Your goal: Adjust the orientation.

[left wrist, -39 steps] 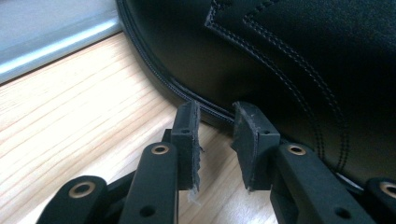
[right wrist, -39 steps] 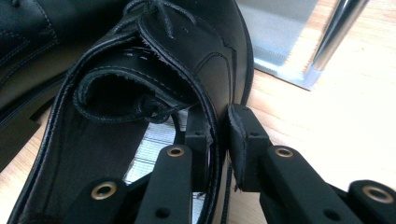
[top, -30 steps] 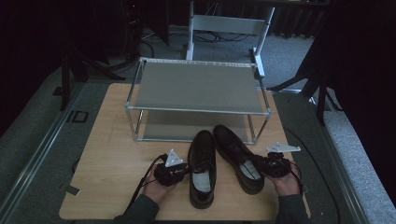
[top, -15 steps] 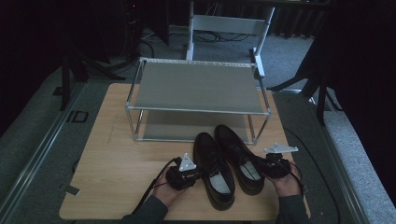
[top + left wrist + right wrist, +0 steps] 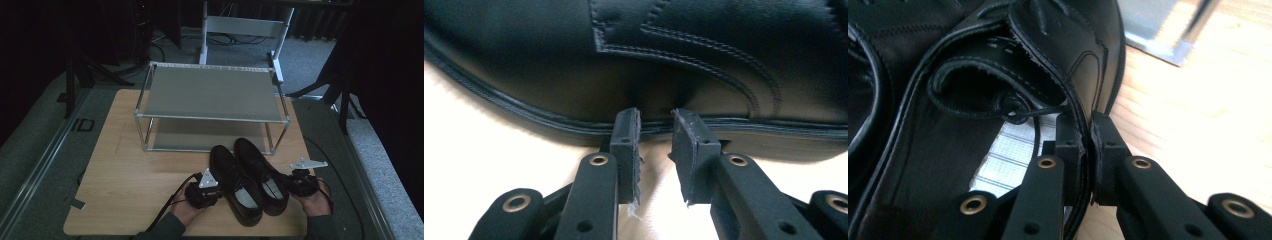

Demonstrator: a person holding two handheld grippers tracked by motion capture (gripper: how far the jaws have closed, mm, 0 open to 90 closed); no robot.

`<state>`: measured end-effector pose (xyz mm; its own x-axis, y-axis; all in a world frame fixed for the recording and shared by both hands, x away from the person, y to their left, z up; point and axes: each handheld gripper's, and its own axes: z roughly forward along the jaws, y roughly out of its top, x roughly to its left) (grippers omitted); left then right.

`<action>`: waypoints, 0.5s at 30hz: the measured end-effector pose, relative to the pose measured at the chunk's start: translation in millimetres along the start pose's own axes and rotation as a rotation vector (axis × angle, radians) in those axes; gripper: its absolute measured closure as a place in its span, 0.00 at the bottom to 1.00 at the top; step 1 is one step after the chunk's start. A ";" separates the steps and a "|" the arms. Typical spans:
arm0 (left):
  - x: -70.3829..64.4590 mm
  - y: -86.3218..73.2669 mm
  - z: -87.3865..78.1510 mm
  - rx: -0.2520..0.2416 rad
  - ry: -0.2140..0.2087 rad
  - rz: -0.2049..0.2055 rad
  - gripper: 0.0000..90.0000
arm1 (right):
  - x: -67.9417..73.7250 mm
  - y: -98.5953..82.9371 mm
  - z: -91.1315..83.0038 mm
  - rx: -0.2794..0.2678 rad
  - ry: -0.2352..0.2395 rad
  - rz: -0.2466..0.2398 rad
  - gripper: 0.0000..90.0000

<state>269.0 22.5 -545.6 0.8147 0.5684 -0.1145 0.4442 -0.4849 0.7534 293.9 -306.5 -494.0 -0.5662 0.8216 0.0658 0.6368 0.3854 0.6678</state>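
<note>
Two black leather lace-up shoes lie side by side at the front of the wooden table, toes toward the rack. My left gripper [image 5: 218,193] [image 5: 655,118] is at the outer side of the left shoe [image 5: 231,175] [image 5: 684,55]. Its jaws are slightly apart, with both tips against the sole welt and nothing between them. My right gripper [image 5: 287,184] [image 5: 1086,131] is shut on the side wall of the right shoe [image 5: 258,162] [image 5: 998,75] near the lace opening. One jaw is inside the shoe and the other outside.
A two-tier metal shoe rack [image 5: 210,92] stands at the back of the table [image 5: 125,170], both shelves bare. A white metal frame [image 5: 240,25] stands on the floor behind it. Bare tabletop lies left of the shoes.
The left shoe has slid right and turned to lie against the right shoe, with my left gripper following at its side. The right gripper and its shoe have barely moved.
</note>
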 end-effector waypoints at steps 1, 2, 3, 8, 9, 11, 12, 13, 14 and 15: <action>-1.6 -0.1 0.6 0.001 -0.013 -0.003 0.80 | -4.1 -3.5 -2.7 0.000 0.008 0.007 0.94; -1.6 -0.1 0.6 0.001 -0.013 -0.003 0.80 | -4.1 -3.5 -2.7 0.000 0.008 0.007 0.94; -2.4 0.0 1.1 -0.001 -0.015 -0.003 0.80 | -6.2 -6.3 -3.6 -0.006 0.023 0.022 0.94; -10.5 3.1 6.6 0.004 -0.045 0.026 0.76 | -2.1 -3.3 -1.3 -0.033 -0.022 0.033 0.94; -10.5 3.1 6.6 0.004 -0.045 0.026 0.76 | -1.0 -2.4 -0.7 -0.041 -0.037 0.032 0.94; -10.3 3.5 7.2 0.005 -0.050 0.025 0.76 | -0.3 -1.3 -0.2 -0.046 -0.046 0.036 0.94; -9.7 3.3 7.1 0.003 -0.055 0.021 0.76 | 0.2 0.6 0.9 -0.065 -0.050 0.047 0.94; -9.0 3.2 7.1 0.004 -0.060 0.018 0.76 | 0.6 1.4 1.7 -0.076 -0.052 0.058 0.95; -9.1 3.3 7.3 0.002 -0.061 0.017 0.76 | 0.6 1.4 1.7 -0.076 -0.052 0.058 0.95; -9.3 3.3 7.6 0.002 -0.061 0.017 0.76 | -0.7 3.1 3.2 -0.086 -0.050 0.066 0.95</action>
<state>265.7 10.6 -547.0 0.8431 0.5190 -0.1411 0.4311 -0.4952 0.7543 297.9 -304.5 -494.3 -0.4964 0.8647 0.0764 0.6232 0.2937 0.7249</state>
